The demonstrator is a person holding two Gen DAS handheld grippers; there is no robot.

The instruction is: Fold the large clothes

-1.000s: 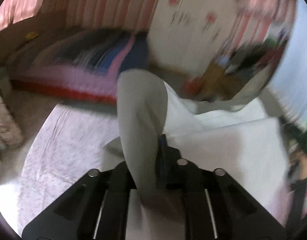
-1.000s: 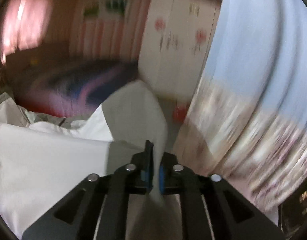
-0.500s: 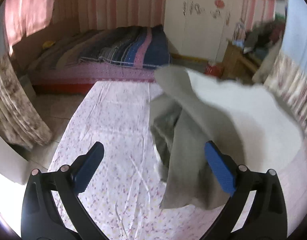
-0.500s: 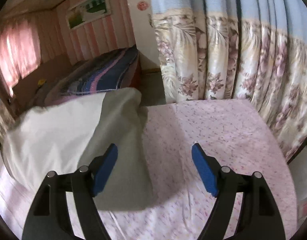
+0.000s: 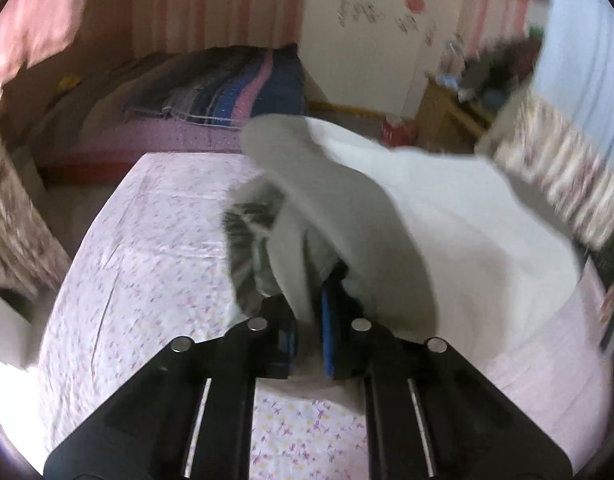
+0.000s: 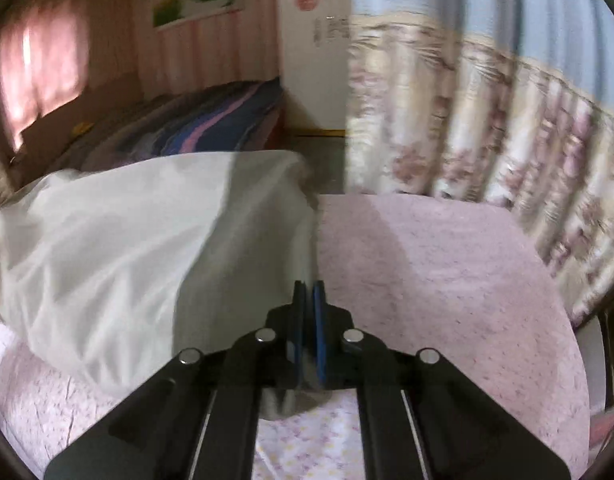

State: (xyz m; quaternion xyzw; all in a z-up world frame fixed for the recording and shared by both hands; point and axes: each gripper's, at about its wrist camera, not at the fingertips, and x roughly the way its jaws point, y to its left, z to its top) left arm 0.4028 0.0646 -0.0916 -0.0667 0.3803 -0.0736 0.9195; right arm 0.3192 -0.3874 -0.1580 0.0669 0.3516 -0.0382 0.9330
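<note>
A large light grey-white garment (image 5: pixel 447 216) lies in a heap on the pink floral sheet (image 5: pixel 147 264). My left gripper (image 5: pixel 310 316) is shut on a fold of its near left edge, with cloth rising from between the blue pads. In the right wrist view the same garment (image 6: pixel 119 248) spreads to the left, and my right gripper (image 6: pixel 309 300) is shut on its near right edge. The cloth hangs slack between the two grips. The garment's underside is hidden.
A second bed with a striped blue and pink blanket (image 5: pixel 235 92) stands beyond the sheet's far edge. Floral curtains (image 6: pixel 487 128) hang at the right. A white wardrobe (image 5: pixel 371 32) and a cluttered wooden stand (image 5: pixel 459 112) are at the back.
Half a second ago both grippers were open with the garment lying loose. Both have now closed on the garment's near edges and sit closer to it.
</note>
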